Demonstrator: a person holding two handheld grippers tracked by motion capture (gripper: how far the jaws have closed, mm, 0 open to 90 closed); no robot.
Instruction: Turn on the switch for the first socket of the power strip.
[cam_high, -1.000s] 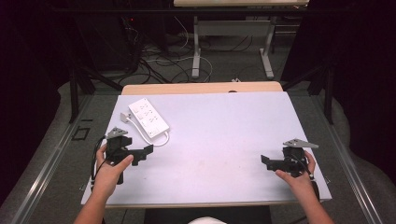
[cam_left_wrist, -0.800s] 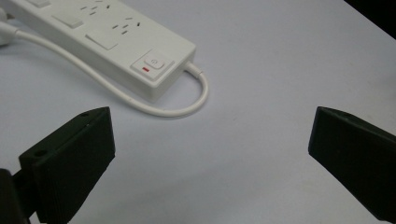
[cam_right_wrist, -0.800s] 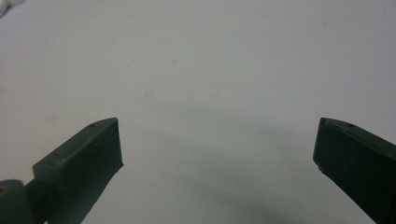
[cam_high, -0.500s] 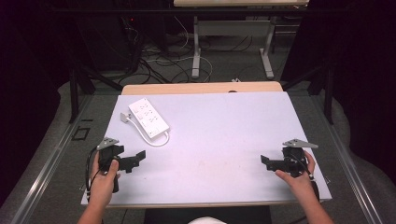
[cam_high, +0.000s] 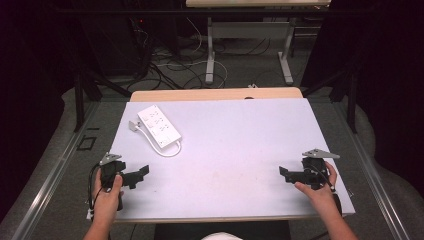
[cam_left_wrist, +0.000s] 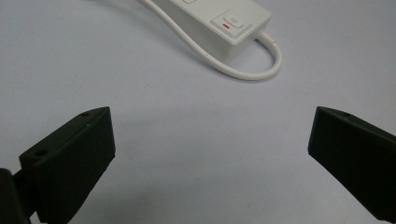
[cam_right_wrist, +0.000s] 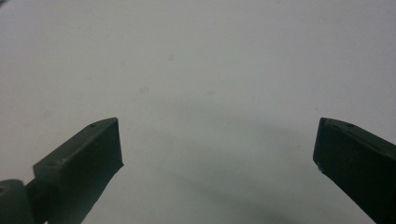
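White power strip (cam_left_wrist: 219, 23) cut off at top edge, beyond left tool (cam_left_wrist: 210, 154), both tools' jaws apart

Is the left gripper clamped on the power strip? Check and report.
No: in the left gripper view the left gripper has its jaws spread wide over bare table, with the power strip lying apart ahead of them.

The bench (cam_high: 240, 150) lay bare between the left gripper (cam_high: 140, 174) and right gripper (cam_high: 285, 174), wide room to pass. Only a power strip (cam_high: 159, 125) and its looped cord (cam_high: 167, 151) stood far-left, just beyond the left gripper's spread jaws.
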